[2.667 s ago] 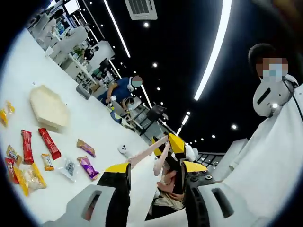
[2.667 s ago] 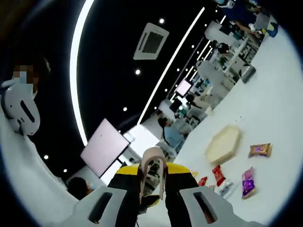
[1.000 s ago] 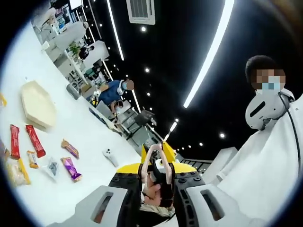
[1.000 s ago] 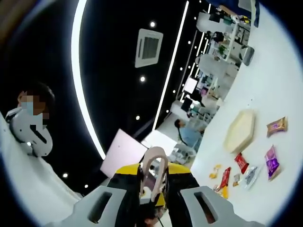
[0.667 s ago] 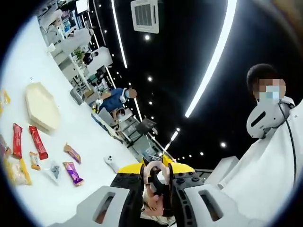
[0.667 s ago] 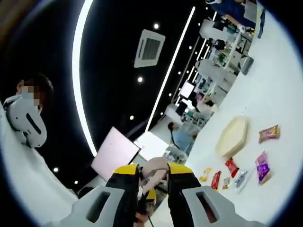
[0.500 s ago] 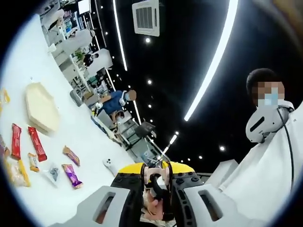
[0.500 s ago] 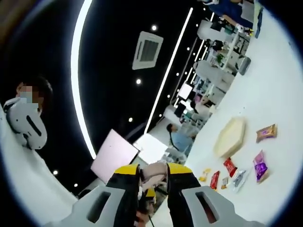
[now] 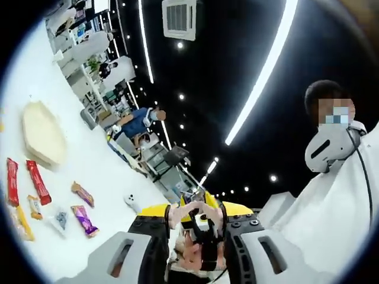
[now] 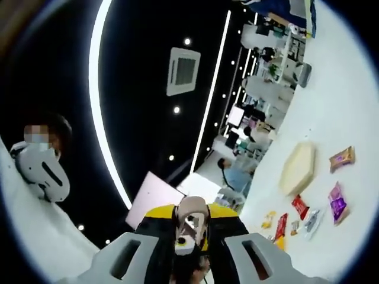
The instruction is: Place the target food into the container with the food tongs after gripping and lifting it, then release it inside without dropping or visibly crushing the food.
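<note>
1. Smooth matt white tabletop (image 9: 106, 171), faintly sheened.
2. Pale cream hexagonal tray (image 9: 41, 131), matt, looks like plastic or pulp.
3. Glossy, crinkly foil snack wrappers (image 9: 83, 219), red and purple.
4. Gripper shells: matt grey and yellow plastic.

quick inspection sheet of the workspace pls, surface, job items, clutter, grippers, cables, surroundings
surface: white table, mostly bare.
job's things: beige hexagonal container lying on the table, apart from the packets; pale tongs between the right gripper's jaws.
clutter: wrapped snack packets scattered near the container, among them a red packet and a purple packet.
grippers: right gripper shut on the tongs; left gripper with jaws close together around pale loops, state unclear.
cables: a thin dark cable over a white garment.
surroundings: dark ceiling with light strips, desks, people in the background.
</note>
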The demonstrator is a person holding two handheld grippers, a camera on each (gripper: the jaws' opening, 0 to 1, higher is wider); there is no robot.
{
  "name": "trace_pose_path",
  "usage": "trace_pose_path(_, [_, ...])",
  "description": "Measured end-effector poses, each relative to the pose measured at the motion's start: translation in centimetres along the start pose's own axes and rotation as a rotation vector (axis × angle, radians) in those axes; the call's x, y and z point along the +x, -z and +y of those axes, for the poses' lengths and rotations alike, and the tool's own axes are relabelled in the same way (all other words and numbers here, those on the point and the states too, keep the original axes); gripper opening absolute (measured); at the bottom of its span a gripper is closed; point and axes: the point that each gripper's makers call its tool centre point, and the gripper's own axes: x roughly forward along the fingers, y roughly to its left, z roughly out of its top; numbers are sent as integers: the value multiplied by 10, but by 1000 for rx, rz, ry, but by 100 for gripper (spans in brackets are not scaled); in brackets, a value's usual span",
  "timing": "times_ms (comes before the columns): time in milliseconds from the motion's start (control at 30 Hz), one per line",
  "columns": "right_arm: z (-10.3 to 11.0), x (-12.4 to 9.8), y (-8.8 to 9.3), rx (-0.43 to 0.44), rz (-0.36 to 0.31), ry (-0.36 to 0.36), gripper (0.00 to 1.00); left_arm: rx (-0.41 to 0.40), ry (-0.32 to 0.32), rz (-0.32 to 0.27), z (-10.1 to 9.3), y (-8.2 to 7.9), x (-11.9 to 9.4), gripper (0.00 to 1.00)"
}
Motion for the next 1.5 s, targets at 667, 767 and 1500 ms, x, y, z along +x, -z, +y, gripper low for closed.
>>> trace_pose_path(667, [24, 9, 41, -428, 361, -115, 17, 395, 120, 817, 4, 63, -15, 22])
trace_pose_path(767, [22, 6, 39, -443, 339, -101, 19, 407, 124, 833, 2, 59, -15, 19])
trace_pose_path(1500, [38, 6, 49, -392, 285, -120, 23, 430, 261, 803, -31, 53, 11, 28])
